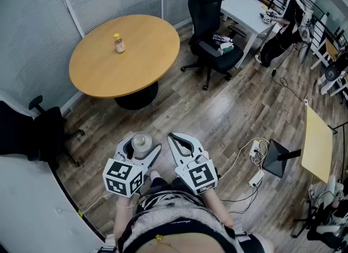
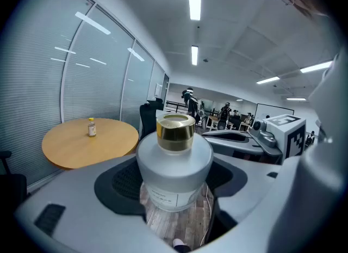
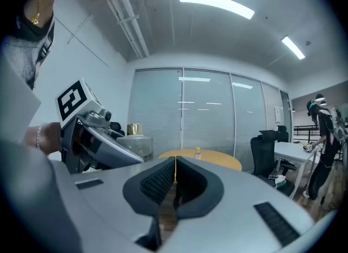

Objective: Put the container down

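The container (image 1: 141, 143) is a frosted glass bottle with a gold cap (image 2: 175, 133). It stands upright between the jaws of my left gripper (image 1: 143, 147), which is shut on its wide body (image 2: 174, 166) and holds it in the air above the wooden floor, close to my body. My right gripper (image 1: 173, 137) hangs just to the right of it, shut with nothing between its pads (image 3: 163, 180). In the right gripper view the container (image 3: 136, 142) shows at the left, in the left gripper's jaws.
A round wooden table (image 1: 136, 67) stands ahead on the left, with a small yellow-capped bottle (image 1: 119, 43) on it. A black office chair (image 1: 213, 26) and a white desk (image 1: 247, 8) are behind it. Cables and power strips (image 1: 255, 165) lie on the floor at the right.
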`<state>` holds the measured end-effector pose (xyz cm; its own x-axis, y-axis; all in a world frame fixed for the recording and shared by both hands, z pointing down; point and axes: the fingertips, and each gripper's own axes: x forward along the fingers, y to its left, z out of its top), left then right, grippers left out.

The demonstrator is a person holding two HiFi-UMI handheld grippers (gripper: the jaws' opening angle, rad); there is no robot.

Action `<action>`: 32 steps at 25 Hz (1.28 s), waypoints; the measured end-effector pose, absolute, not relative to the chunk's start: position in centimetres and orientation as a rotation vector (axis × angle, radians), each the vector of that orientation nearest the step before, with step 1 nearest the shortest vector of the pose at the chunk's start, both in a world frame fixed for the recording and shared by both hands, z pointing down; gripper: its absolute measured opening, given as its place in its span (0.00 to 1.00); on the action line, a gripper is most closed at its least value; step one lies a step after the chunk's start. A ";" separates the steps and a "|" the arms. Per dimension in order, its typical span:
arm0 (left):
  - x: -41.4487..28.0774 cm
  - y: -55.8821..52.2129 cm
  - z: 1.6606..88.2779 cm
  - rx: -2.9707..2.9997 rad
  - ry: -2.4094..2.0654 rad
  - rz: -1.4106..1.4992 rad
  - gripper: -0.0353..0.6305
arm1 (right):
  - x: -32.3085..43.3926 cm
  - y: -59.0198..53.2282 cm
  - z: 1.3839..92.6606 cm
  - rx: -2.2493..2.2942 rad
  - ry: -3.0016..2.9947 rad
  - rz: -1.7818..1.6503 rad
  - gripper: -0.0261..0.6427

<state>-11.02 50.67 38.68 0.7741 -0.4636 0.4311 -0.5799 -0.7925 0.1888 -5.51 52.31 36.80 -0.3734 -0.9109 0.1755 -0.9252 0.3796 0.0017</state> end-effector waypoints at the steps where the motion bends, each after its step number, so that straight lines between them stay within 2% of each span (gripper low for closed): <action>1: -10.9 50.7 38.7 2.657 -0.806 0.530 0.57 | -5.4 52.3 36.8 1.665 -2.485 0.147 0.07; 22: -6.8 51.2 40.0 2.625 -0.846 0.503 0.57 | -0.6 52.8 38.2 1.640 -2.536 0.183 0.08; 32: -6.8 46.2 40.7 2.627 -0.824 0.495 0.57 | -0.3 47.9 38.9 1.657 -2.524 0.165 0.08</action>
